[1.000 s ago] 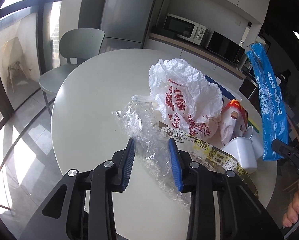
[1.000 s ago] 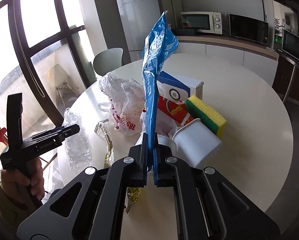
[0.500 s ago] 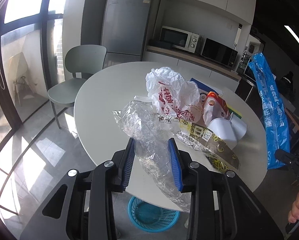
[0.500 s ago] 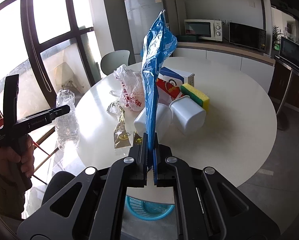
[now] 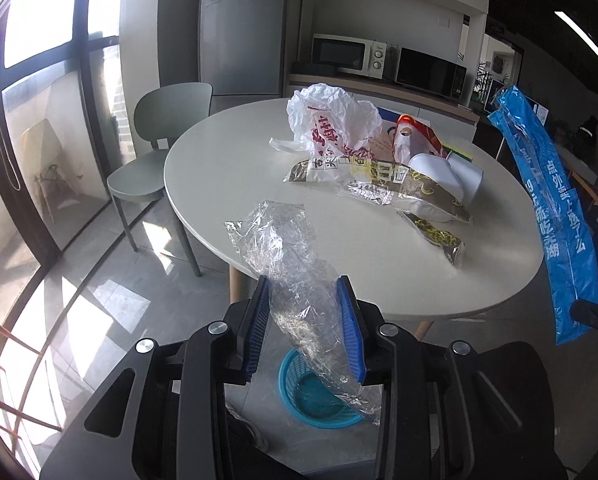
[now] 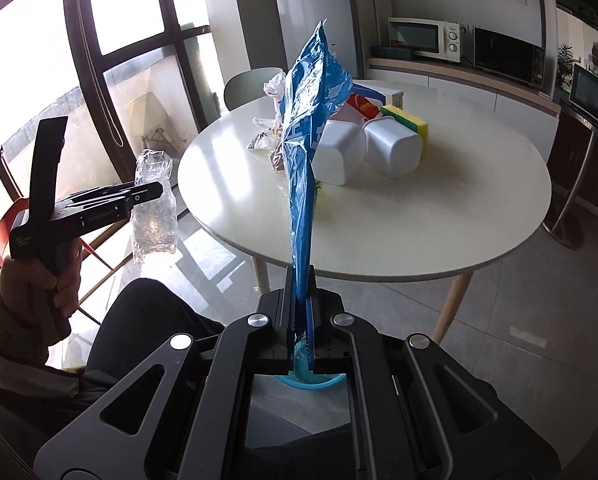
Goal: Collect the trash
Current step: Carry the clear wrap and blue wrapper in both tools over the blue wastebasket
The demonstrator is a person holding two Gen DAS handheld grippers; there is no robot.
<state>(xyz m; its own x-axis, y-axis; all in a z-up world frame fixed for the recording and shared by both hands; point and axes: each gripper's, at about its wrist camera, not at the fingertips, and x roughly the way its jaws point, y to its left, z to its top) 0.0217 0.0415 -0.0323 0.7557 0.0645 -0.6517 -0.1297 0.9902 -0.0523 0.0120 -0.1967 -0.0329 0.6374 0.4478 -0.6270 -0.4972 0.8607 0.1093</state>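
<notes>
My left gripper [image 5: 303, 300] is shut on a crumpled clear plastic bag [image 5: 287, 248], held in the air off the table's near edge, above a blue basket [image 5: 315, 400] on the floor. My right gripper [image 6: 301, 296] is shut on a long blue plastic wrapper [image 6: 303, 140], which stands up in front of the camera; the wrapper also shows in the left wrist view [image 5: 551, 208]. The basket's rim [image 6: 319, 380] shows just below the right gripper. The left gripper and its bag [image 6: 155, 208] show at the left of the right wrist view.
The round white table [image 5: 227, 160] holds a white bag with red print [image 5: 331, 128], a brown-gold wrapper [image 5: 383, 184], white tubs [image 6: 395, 148], a sponge [image 6: 407, 120] and a box. A grey chair [image 5: 159, 140] stands beyond it; a red chair [image 6: 3, 236] is at the left.
Both grippers have pulled back from the table with their trash and now hang off its edge over the floor. The blue basket has come into view below them.
</notes>
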